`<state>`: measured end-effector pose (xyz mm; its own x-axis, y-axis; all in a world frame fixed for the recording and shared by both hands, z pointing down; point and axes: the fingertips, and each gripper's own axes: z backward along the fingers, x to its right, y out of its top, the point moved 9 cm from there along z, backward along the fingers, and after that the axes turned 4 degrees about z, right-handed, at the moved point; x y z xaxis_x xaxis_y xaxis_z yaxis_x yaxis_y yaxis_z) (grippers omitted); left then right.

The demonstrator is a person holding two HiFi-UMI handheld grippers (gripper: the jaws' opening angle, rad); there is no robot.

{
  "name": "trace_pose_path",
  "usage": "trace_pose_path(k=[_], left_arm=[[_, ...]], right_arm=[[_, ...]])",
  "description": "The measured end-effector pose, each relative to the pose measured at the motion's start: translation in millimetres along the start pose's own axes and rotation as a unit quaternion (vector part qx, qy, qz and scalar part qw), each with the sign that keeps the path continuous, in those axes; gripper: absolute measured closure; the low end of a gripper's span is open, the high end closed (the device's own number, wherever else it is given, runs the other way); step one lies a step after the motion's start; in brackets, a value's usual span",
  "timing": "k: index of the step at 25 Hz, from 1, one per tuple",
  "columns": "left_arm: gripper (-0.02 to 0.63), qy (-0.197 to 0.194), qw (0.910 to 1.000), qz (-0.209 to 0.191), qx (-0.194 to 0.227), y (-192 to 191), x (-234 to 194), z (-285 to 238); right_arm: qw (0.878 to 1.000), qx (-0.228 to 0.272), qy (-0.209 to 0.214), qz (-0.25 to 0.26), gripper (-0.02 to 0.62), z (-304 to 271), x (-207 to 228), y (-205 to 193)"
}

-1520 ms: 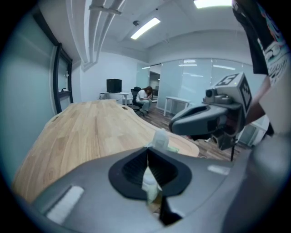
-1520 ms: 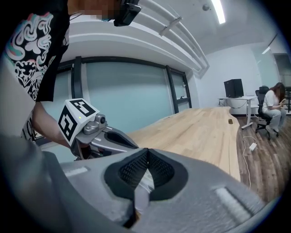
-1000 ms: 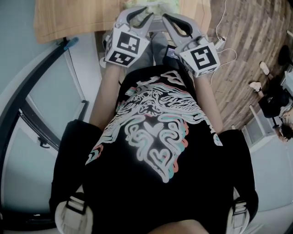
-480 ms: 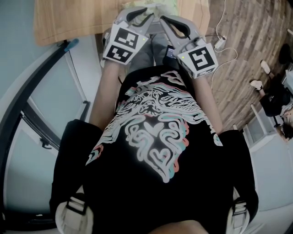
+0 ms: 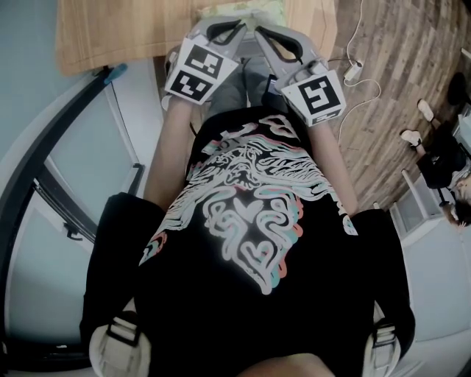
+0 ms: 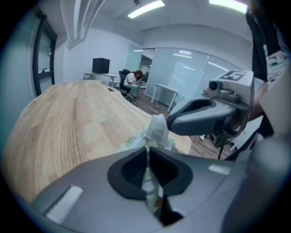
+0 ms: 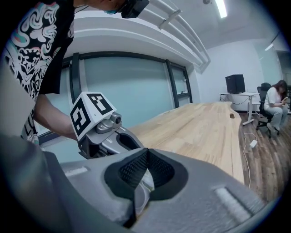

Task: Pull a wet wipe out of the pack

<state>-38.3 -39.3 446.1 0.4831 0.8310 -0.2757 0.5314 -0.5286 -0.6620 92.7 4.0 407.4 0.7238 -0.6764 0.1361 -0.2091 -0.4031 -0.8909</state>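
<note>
A pale green wet wipe pack (image 5: 246, 10) lies at the near edge of the wooden table (image 5: 110, 33). In the head view my left gripper (image 5: 245, 28) and right gripper (image 5: 259, 30) meet tip to tip over it. In the left gripper view my left gripper (image 6: 147, 154) is shut, with the greenish pack (image 6: 129, 144) pinched in its jaws. A white wipe (image 6: 157, 129) stands up just beyond, at the tip of the right gripper (image 6: 173, 124). In the right gripper view my right gripper (image 7: 145, 159) is shut on the white wipe (image 7: 144, 185), with the left gripper (image 7: 129, 142) close behind.
The table (image 7: 200, 123) stretches far ahead; its edge drops to a wood-pattern floor with a power strip (image 5: 353, 70) and cables on the right. A dark window frame (image 5: 44, 147) runs at the left. A seated person (image 7: 275, 107) and desks are far off.
Both grippers have shifted slightly toward the table and closer together at the tips. Their jaws stay shut on what they hold.
</note>
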Motion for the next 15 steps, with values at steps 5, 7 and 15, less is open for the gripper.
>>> trace_pose_path(k=[5,7,15], left_arm=[[0.600,-0.011,0.9983,0.055,0.018,-2.0,-7.1,1.4],[0.600,-0.011,0.9968,0.072,0.031,-2.6,-10.2,1.7],[0.600,-0.009,0.9963,0.080,0.028,-3.1,-11.4,3.7]], right_arm=[[0.999,-0.018,0.004,0.043,0.595,-11.2,-2.2,0.5],[0.998,-0.029,0.004,0.057,0.595,-13.4,-3.7,0.2],[0.995,-0.049,-0.005,0.092,0.593,-20.4,-4.5,0.0]])
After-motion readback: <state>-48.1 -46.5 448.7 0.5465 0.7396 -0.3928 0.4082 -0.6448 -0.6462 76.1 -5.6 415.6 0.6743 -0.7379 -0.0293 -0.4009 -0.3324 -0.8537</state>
